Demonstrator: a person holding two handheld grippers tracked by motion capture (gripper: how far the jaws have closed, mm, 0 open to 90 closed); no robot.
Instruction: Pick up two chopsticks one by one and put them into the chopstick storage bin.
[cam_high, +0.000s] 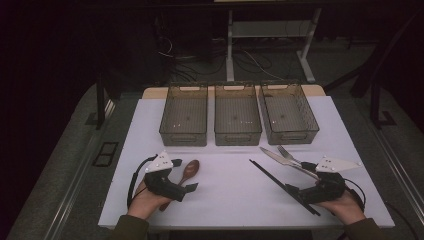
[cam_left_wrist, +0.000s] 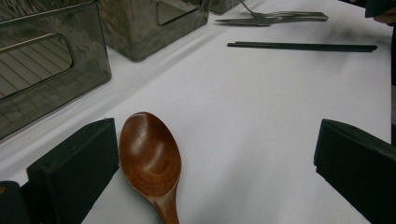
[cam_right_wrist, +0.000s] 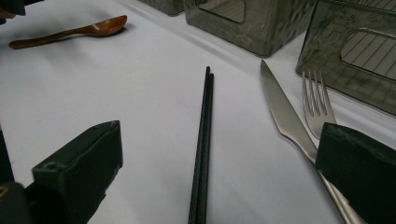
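We are looking down on a white table (cam_high: 235, 200), the largest thing here, running from six o'clock up toward twelve. Along its twelve o'clock edge three smoky see-through bins are sitting side by side: the left bin (cam_high: 183, 116) at about eleven o'clock, the middle bin (cam_high: 237, 116) at twelve, and the right bin (cam_high: 288, 115) at one.

We are holding the left gripper (cam_high: 182, 176) at about seven o'clock on the table, resting low, its jaws standing wide apart and gripping nothing. The right gripper (cam_high: 300, 181) is lying at about five o'clock, its jaws also spread wide and pressing on nothing.

A pair of black chopsticks (cam_high: 282, 186) is lying flat at four to five o'clock, slanting from the middle of the table toward the right hand; in the right gripper view the chopsticks (cam_right_wrist: 203, 154) are running up between the open jaws, touching neither. Just beside them at three o'clock of that view, a knife (cam_right_wrist: 287, 116) and a fork (cam_right_wrist: 317, 105) are lying together, their handles passing under the right jaw.

The wooden spoon (cam_high: 187, 172) is lying at seven o'clock, bowl up; in the left gripper view its bowl (cam_left_wrist: 150, 158) is sitting just beside the left-hand jaw, inside the gap.
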